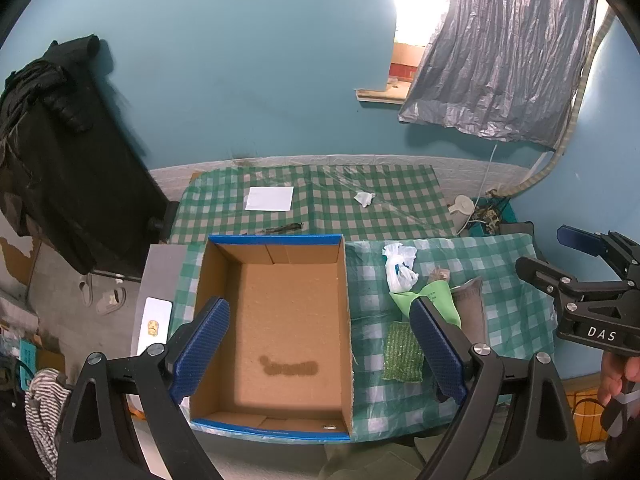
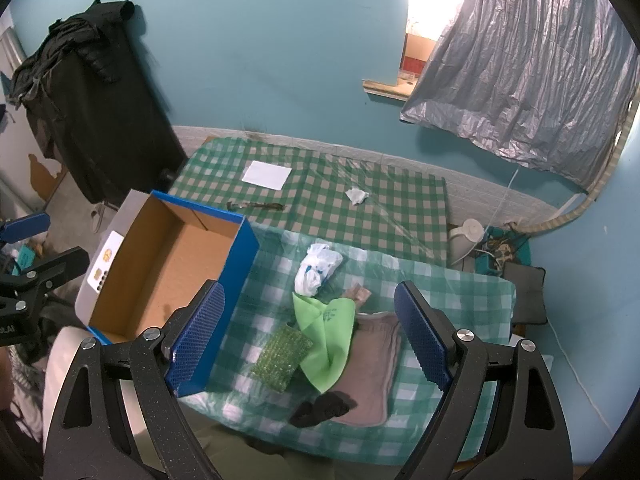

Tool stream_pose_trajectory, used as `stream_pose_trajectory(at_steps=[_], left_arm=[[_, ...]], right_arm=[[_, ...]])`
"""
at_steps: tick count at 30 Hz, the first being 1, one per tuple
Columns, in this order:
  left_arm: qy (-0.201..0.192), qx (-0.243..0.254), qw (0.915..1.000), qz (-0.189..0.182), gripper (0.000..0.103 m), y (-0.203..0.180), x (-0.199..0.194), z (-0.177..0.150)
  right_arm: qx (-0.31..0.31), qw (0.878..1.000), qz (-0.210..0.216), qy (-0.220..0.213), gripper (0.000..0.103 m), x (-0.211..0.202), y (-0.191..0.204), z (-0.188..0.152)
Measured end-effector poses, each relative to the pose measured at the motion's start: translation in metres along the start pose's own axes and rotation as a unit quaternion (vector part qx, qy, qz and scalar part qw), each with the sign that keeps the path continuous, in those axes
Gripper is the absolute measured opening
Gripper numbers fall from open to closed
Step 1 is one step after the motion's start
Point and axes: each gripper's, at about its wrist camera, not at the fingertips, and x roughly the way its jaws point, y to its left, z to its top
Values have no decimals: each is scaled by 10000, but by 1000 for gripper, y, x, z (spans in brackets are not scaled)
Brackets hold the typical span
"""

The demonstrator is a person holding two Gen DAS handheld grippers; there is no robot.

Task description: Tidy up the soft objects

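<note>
An empty cardboard box (image 1: pixel 276 320) with blue outer walls (image 2: pixel 236 276) sits on the green checked cloth. My left gripper (image 1: pixel 318 346) hovers open above it, holding nothing. To the box's right lie a white plastic bag (image 2: pixel 318 270), a light green cloth (image 2: pixel 328 332), a green scouring sponge (image 2: pixel 280 356), a grey-brown cloth (image 2: pixel 372 364) and a black sock (image 2: pixel 320 408). My right gripper (image 2: pixel 308 340) hangs open over these soft things, holding nothing. It also shows at the right edge of the left wrist view (image 1: pixel 560 256).
A white sheet of paper (image 2: pixel 266 174), a crumpled tissue (image 2: pixel 356 195) and a dark strip (image 2: pixel 256 206) lie on the far checked cloth. Black clothes (image 2: pixel 92 92) hang at the left wall. A white kettle (image 2: pixel 466 236) and cables sit at the right.
</note>
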Motion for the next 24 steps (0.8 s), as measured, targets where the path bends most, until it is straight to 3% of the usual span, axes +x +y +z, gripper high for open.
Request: stream_pose_trajectory(at_steps=[24], left_arm=[[19,0,10000,8,92,-1,1,-5]], right_arm=[[5,10000,4,31,86,-1,0,1]])
